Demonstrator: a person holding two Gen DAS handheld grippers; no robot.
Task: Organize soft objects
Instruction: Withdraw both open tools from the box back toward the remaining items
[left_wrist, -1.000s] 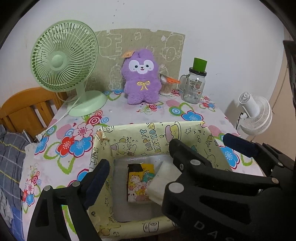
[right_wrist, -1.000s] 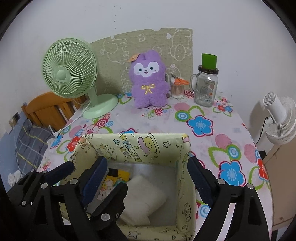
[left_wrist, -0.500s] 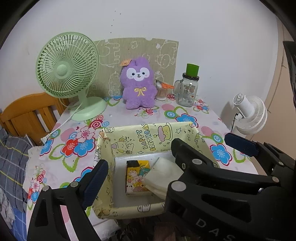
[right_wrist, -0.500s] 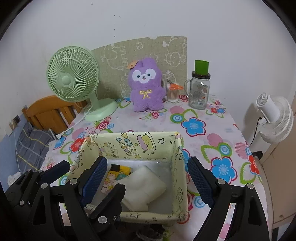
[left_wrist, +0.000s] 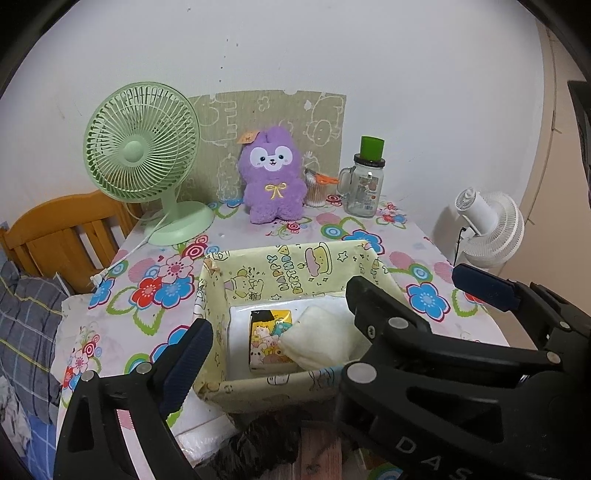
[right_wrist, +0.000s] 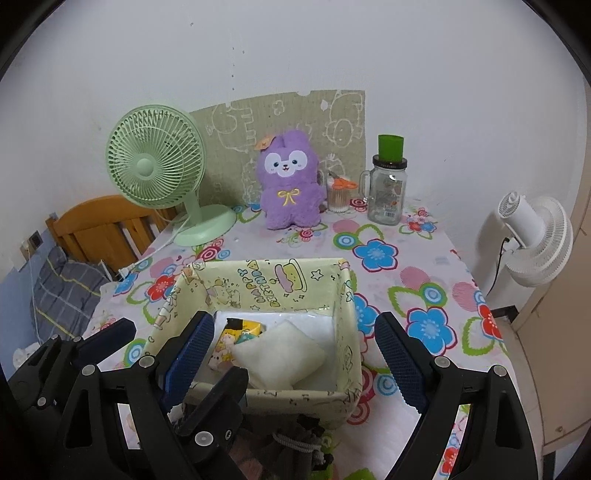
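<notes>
A pale yellow cartoon-print storage box (left_wrist: 280, 269) (right_wrist: 258, 280) stands at the table's near edge. Inside lie a small white pillow (left_wrist: 321, 343) (right_wrist: 280, 352) and a yellow cartoon tissue pack (left_wrist: 269, 339) (right_wrist: 236, 339). A purple plush bunny (left_wrist: 272, 173) (right_wrist: 290, 184) sits upright at the back by the wall. My left gripper (left_wrist: 332, 306) is open and empty, held back above the box's near side. My right gripper (right_wrist: 293, 354) is open and empty, also above the box's near side. Each gripper's body shows in the other's view.
A green desk fan (left_wrist: 142, 155) stands at back left. A glass jar with green lid (left_wrist: 365, 184) and a cotton swab cup (left_wrist: 317, 188) stand at back right. A white fan (left_wrist: 487, 229) is beyond the table's right edge, a wooden headboard (left_wrist: 62, 232) on the left.
Both grippers have drawn back and up from the box, open throughout. The pillow and tissue pack stay in the box.
</notes>
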